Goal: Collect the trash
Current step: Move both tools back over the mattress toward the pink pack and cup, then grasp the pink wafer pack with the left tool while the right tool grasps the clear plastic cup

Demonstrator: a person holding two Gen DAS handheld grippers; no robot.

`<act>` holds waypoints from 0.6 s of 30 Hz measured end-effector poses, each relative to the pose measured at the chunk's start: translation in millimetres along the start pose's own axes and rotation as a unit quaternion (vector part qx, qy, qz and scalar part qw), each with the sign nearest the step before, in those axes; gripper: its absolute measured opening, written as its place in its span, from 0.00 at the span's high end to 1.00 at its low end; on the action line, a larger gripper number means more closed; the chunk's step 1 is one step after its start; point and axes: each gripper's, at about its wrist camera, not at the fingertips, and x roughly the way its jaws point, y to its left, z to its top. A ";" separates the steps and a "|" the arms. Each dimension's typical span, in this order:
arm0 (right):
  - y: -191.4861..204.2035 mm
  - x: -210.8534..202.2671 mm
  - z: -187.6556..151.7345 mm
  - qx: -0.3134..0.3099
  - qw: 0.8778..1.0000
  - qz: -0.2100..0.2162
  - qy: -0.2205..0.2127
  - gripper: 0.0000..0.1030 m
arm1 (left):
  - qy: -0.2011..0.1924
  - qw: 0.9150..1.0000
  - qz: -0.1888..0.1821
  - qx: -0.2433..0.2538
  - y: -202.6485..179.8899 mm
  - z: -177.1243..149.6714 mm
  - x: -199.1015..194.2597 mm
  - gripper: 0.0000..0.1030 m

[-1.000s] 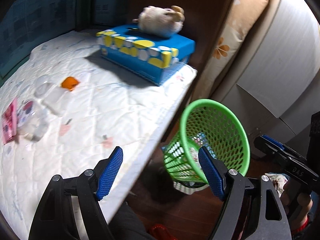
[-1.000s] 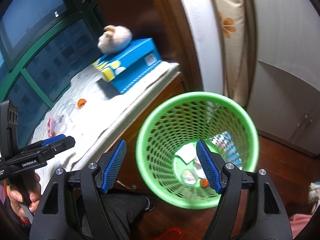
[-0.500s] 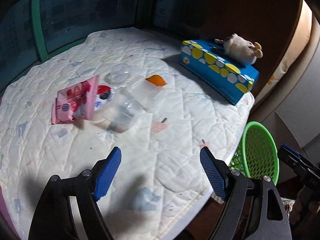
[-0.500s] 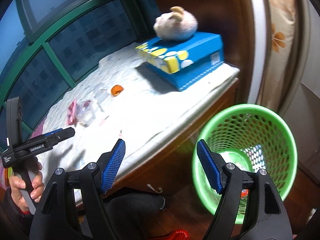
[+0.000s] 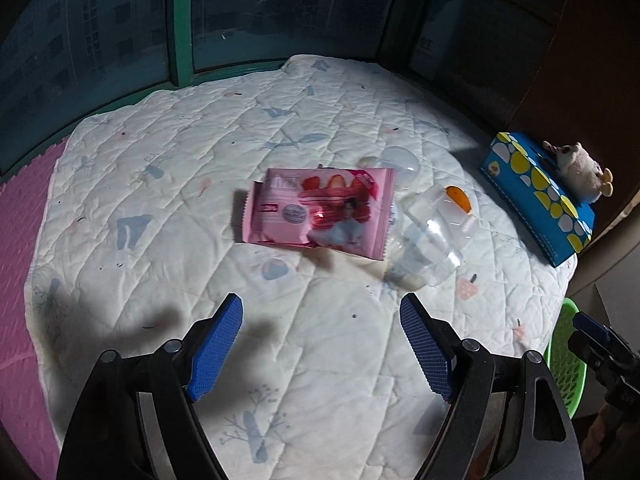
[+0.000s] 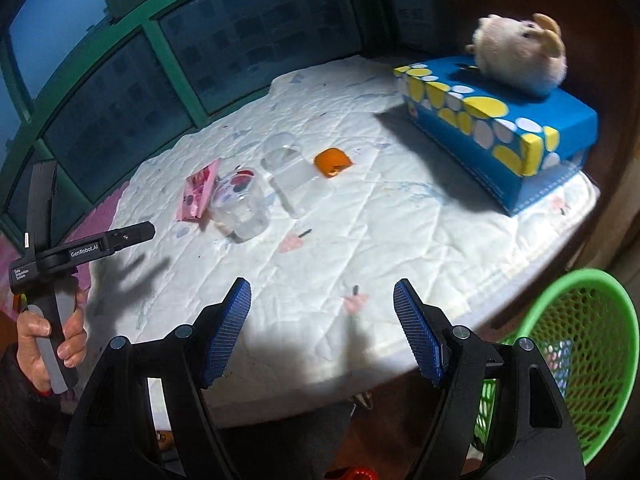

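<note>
A pink snack wrapper (image 5: 320,212) lies on the white quilted pad (image 5: 200,152), seen also in the right wrist view (image 6: 199,191). Beside it lie a clear plastic cup (image 5: 424,252) (image 6: 240,210), a clear lid (image 5: 398,164) (image 6: 282,148), a clear box (image 6: 298,188) and an orange peel (image 5: 458,197) (image 6: 332,162). My left gripper (image 5: 320,346) is open and empty, hovering short of the wrapper. My right gripper (image 6: 322,330) is open and empty over the pad's near edge. The green mesh basket (image 6: 580,360) stands on the floor at the right.
A blue dotted tissue box (image 6: 500,120) with a plush toy (image 6: 520,56) on top sits at the pad's right end. Dark windows with green frames (image 5: 180,20) run behind the pad. A pink mat (image 5: 16,220) lies left of it.
Both grippers have swung left, away from the green basket and over the pad. The wrapper and cup now sit straight ahead of my left gripper. Both stayed open.
</note>
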 end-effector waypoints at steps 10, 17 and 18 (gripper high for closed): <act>56.9 65.0 36.8 -0.096 0.994 0.051 0.030 0.28 | 0.007 0.999 0.024 -0.033 43.4 5.5 7.5 0.24; 81.7 103.2 52.9 -0.155 0.986 0.043 0.043 0.28 | 0.007 0.999 0.030 -0.030 59.0 23.1 20.2 0.24; 83.3 108.2 54.4 -0.159 0.985 0.042 0.046 0.28 | 0.008 0.999 0.025 -0.032 61.7 26.4 23.2 0.24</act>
